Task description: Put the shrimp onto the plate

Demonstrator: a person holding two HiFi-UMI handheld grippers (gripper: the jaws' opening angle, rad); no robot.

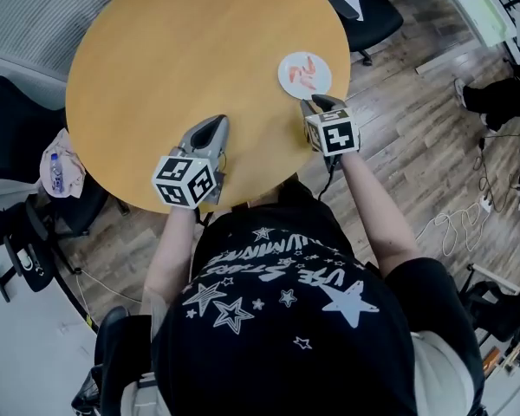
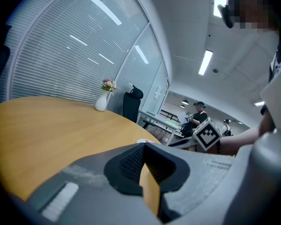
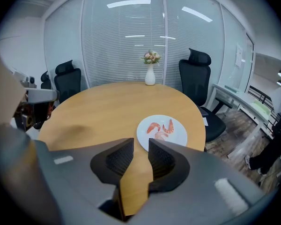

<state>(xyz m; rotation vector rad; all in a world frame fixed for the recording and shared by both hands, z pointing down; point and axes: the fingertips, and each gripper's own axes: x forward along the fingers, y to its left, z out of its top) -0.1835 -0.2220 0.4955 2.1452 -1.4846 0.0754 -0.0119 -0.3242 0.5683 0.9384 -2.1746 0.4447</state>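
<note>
Nearest, at the bottom of the head view: a black shirt [image 1: 277,293] printed with white stars, with two bare forearms reaching forward from it.

Just ahead, on the left: the left gripper [image 1: 215,124], held low over the near edge of the round wooden table [image 1: 173,50], with its marker cube [image 1: 187,180] toward the body. In the left gripper view, pads pressed together at the tips and gripping nothing, with only a wedge of tabletop visible below them.

On the right, at the table's near right edge: the right gripper [image 1: 319,102], its own cube [image 1: 334,134] hanging off the rim and its tips just short of the white plate [image 1: 288,76]. In the right gripper view, jaws parted by a narrow gap and empty, with bare wood showing through the slot and the plate straight ahead.

On the plate: the shrimp [image 3: 161,128], a small cluster of pink-orange pieces near the middle, touched by neither gripper.

Beyond the plate: open tabletop, then a white vase [image 3: 150,76] of flowers standing upright at the far edge.

Behind the table: two black office chairs [image 3: 196,78], one on either side of the vase, in front of a glass wall with closed blinds [image 3: 122,41].

Farthest, in the left gripper view: a person in dark clothes [image 2: 196,114], deep in the room past the right gripper's cube.
</note>
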